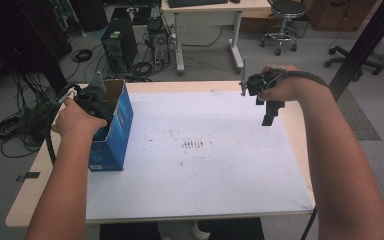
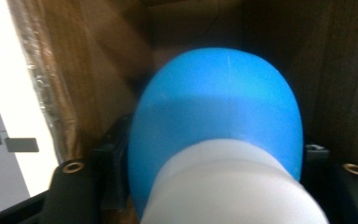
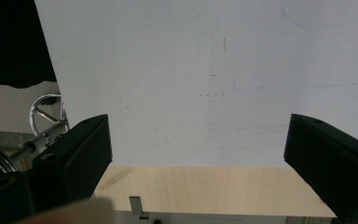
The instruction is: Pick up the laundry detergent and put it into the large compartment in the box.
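- Person at a table works two hand-held grippers; the left gripper (image 1: 96, 100) dips into the open top of a blue cardboard box (image 1: 116, 131) standing at the table's left edge, likely to drop its load inside rather than on the sheet.
- Left gripper view: a blue-and-white egg-shaped object (image 2: 216, 135) sits between the black jaws, blue end pointing down into the box's brown interior (image 2: 98, 70), white end nearest the camera.
- Jaws flank the object on both sides, slightly parted; whether the pads press on it can't be told from the frames, so grip vs. release stays unclear.
- Right gripper (image 1: 269, 112) hangs above the table's far right w/ jaws spread wide & nothing between them — apparently parked clear so the left hand has room.
- Right gripper view looks down past its own jaws onto the white sheet (image 3: 205, 70) & a strip of bare wooden table (image 3: 214, 191).
- Sheet centre carries faint reddish marks (image 1: 192, 145); no other items lie on it.
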